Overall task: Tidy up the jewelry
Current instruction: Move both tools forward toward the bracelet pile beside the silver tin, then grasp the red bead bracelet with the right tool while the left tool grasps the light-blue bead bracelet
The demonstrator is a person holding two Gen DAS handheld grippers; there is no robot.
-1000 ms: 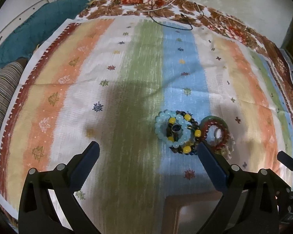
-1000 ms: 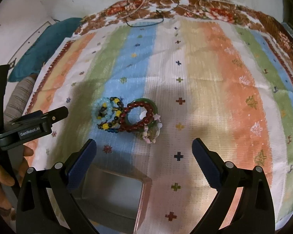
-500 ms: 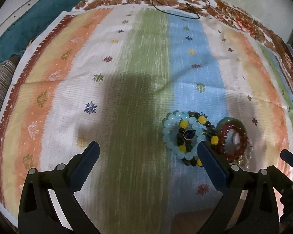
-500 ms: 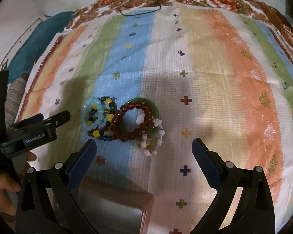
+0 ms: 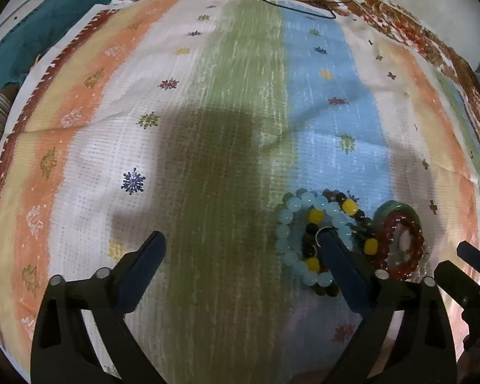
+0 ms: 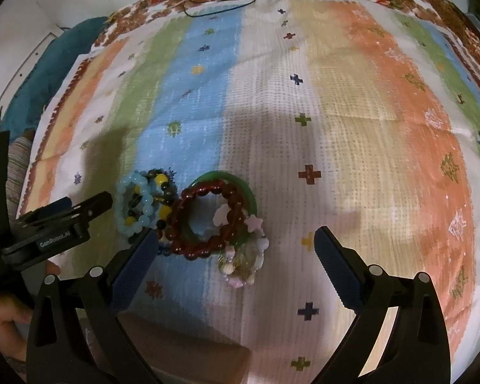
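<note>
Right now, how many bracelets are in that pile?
5, all touching: pale blue beads leftmost, dark beads with yellow beside it, red beads over a green bangle, pinkish clear one nearest. More may be hidden.

Left hand-held gripper [image 5: 241,251] over a striped cloth [image 5: 144,128], jaws wide and just closing slightly, nothing gripped. Right fingertip [image 5: 328,240] over a pale blue bead bracelet [image 5: 286,233]; touching or not, hard to tell. Dark red bead bracelet [image 5: 406,246] just beside.

Dim, soft shadows, fisheye-warped edges
</note>
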